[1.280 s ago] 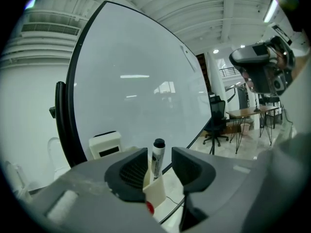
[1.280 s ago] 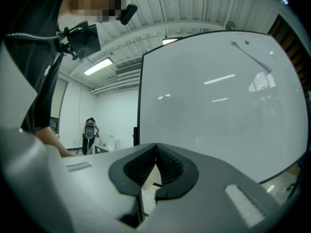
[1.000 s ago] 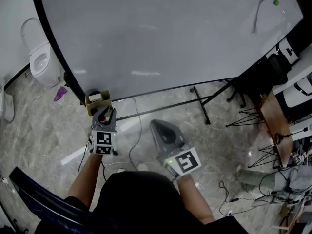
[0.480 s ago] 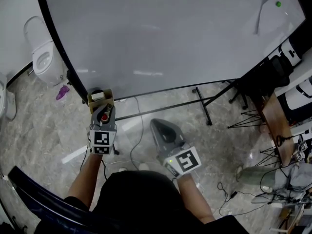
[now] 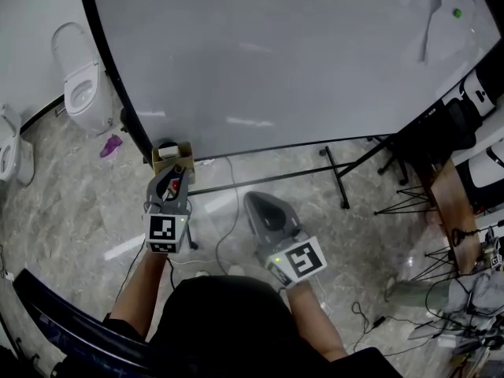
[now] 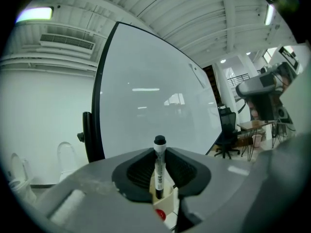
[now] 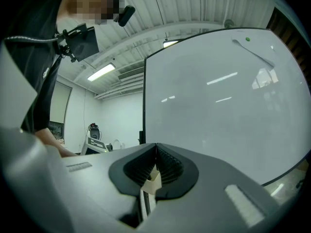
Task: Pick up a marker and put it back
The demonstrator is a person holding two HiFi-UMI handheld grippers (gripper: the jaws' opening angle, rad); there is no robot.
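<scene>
Black-capped marker [image 6: 159,165] stands upright, pinched by left gripper [image 5: 174,181] whose jaws just closed on it, held beside box [image 5: 175,160] left of centre, probably for putting back; right gripper [image 7: 155,167] clenched empty, idle.

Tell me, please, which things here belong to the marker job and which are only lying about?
For the job: marker, upright in the left tongs, which have just been closing on it; cardboard box, probably where it goes back.
Just lying about: right tongs, shut and empty; whiteboard; white toilet; purple scrap beside it.
</scene>
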